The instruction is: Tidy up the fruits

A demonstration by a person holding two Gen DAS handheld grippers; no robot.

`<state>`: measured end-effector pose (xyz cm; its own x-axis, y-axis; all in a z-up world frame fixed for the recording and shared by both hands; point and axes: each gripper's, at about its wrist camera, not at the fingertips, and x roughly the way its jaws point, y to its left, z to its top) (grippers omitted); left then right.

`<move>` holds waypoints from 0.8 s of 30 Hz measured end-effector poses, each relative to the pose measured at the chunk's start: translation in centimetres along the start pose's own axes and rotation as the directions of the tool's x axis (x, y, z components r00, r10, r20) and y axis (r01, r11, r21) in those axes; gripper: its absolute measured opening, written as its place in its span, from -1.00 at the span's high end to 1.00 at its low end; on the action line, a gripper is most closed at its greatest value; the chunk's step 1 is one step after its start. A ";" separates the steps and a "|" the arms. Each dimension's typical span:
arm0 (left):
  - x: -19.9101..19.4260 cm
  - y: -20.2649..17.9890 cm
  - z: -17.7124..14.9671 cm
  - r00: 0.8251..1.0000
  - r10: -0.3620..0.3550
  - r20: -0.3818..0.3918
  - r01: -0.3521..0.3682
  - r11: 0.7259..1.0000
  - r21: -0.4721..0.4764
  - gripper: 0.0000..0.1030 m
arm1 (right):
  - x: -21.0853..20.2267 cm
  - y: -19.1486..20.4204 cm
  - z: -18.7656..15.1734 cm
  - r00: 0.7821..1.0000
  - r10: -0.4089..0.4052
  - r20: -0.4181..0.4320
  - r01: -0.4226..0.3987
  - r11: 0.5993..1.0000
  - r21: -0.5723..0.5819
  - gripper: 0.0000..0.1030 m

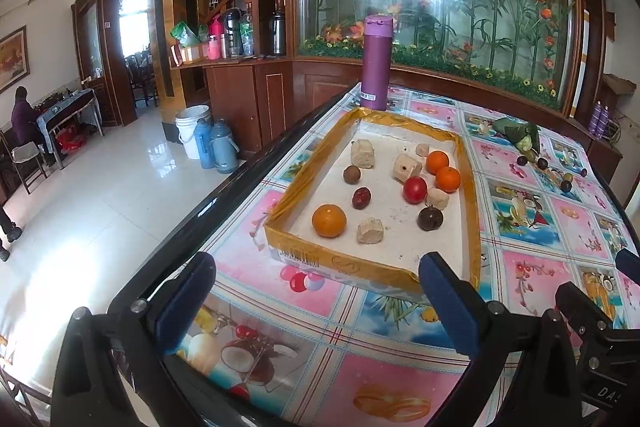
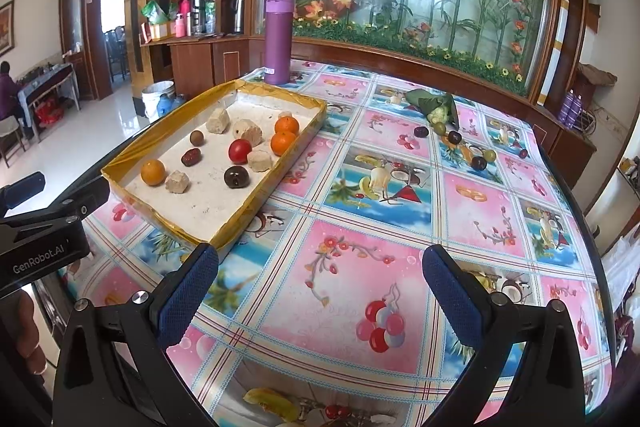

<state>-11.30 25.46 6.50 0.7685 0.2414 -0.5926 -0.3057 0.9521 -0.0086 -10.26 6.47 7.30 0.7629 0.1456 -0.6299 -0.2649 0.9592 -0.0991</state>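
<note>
A shallow box (image 1: 352, 271) (image 2: 132, 187) with yellow-taped walls lies on the patterned table. It holds an orange (image 1: 329, 221) (image 2: 153, 172) near the front, two more oranges (image 1: 437, 162) (image 2: 286, 126), a red tomato (image 1: 415, 189) (image 2: 240, 151), a dark round fruit (image 1: 430, 218) (image 2: 236, 177), a red date (image 1: 361, 197) (image 2: 191, 157), a brown longan (image 1: 352, 174) (image 2: 197, 137) and several beige lumps (image 1: 370, 231). Several small dark and green fruits (image 2: 478, 163) (image 1: 566, 185) lie loose at the far right, beside a green leaf bundle (image 2: 434, 107). My left gripper (image 1: 316, 303) is open before the box's near wall. My right gripper (image 2: 320, 291) is open over bare tablecloth.
A purple flask (image 1: 375, 63) (image 2: 279, 39) stands behind the box's far end. The table's dark rim (image 1: 240, 187) runs along the left, with tiled floor beyond. A person sits at a far table (image 1: 22, 115). A glass flower panel backs the table.
</note>
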 end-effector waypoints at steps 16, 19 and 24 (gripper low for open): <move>-0.1 -0.5 0.2 0.998 -0.054 0.017 0.054 0.999 0.001 -0.99 | 0.5 -0.6 0.1 1.000 -0.001 -0.013 0.001 1.000 0.015 -0.99; -0.1 -0.5 0.2 0.998 -0.058 0.013 0.058 0.998 0.001 -0.99 | 0.5 -0.6 0.1 1.000 -0.005 -0.013 0.005 1.000 0.014 -0.99; -0.4 -0.4 0.3 0.998 -0.055 0.028 0.055 0.998 0.000 -0.99 | 0.6 -0.9 0.2 1.000 -0.011 -0.010 0.011 1.000 0.015 -0.99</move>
<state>-11.28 25.05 7.00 0.7997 0.1935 -0.5684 -0.2629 0.9639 -0.0418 -9.45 5.77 7.10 0.7599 0.1327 -0.6364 -0.2477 0.9642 -0.0947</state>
